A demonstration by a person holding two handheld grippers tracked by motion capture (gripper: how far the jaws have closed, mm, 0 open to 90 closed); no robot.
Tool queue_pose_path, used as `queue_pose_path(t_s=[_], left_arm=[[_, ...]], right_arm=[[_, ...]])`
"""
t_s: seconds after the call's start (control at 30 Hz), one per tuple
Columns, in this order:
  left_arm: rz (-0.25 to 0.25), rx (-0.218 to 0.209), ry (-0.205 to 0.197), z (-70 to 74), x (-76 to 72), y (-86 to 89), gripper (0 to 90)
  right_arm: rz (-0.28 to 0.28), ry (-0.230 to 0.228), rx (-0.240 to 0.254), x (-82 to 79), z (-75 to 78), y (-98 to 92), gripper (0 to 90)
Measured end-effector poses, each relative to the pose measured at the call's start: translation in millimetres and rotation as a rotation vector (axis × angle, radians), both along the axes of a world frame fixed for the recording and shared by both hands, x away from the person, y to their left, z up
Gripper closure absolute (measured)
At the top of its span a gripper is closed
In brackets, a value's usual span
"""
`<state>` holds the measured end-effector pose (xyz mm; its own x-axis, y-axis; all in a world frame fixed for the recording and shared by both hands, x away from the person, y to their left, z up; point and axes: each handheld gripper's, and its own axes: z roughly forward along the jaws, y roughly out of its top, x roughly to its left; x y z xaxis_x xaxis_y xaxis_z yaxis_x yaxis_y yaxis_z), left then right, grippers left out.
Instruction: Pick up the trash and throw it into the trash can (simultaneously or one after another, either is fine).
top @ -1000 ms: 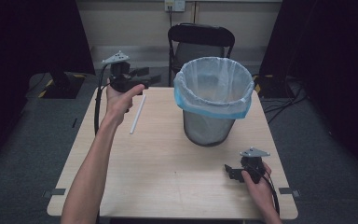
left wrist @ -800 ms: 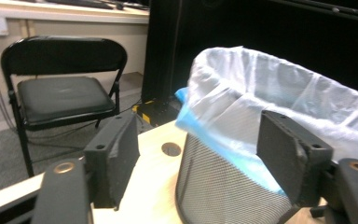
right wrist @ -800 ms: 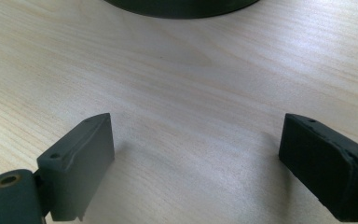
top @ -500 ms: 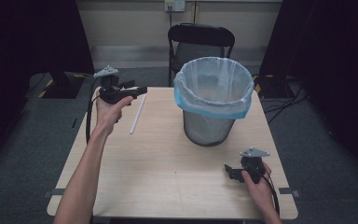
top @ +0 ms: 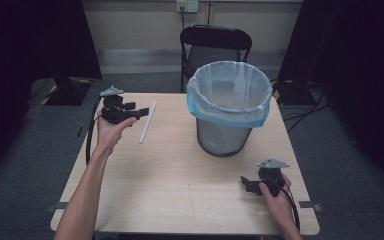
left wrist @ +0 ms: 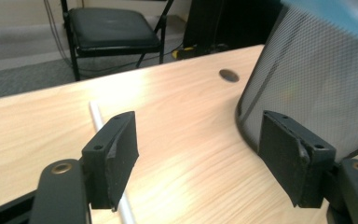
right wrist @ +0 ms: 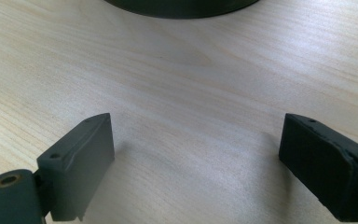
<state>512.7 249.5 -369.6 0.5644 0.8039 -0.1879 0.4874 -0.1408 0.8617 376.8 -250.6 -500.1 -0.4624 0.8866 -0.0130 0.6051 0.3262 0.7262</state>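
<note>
Moved: left gripper [top: 141, 113] pulled back toward the table's left edge, hand lower than a second ago
Stick: white stick [top: 147, 122] flat on the wooden table [top: 180, 195], just right of those jaws
Left claw: spread wide, holding zilch
Right gripper [top: 243, 183]: parked near the front edge, jaws spread too
Bin: mesh bin [top: 228, 106] with blue-rimmed liner, upright

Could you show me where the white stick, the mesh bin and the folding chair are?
white stick [top: 147, 122]: high view, middle of its length.
mesh bin [top: 225, 135]: high view, grey mesh wall below the blue liner.
folding chair [left wrist: 114, 28]: left gripper view, black seat cushion.
</note>
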Motion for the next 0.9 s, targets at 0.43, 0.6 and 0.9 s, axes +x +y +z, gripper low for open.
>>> queue_pose_path(t_s=[0.43,0.6,0.9], left_arm=[[0.032,0.075,0.068,-37.7,-1.7,4.6,32.8],[0.017,0.07,0.163,-55.7,3.1,5.6,33.6],[0.024,0.133,0.192,-75.1,9.8,9.1,36.4]], right_arm=[[0.0,0.0,0.0,0.0,0.0,0.0,9.3],[0.0,0.0,0.0,0.0,0.0,0.0,9.3],[0.0,0.0,0.0,0.1,0.0,-0.1,9.3]])
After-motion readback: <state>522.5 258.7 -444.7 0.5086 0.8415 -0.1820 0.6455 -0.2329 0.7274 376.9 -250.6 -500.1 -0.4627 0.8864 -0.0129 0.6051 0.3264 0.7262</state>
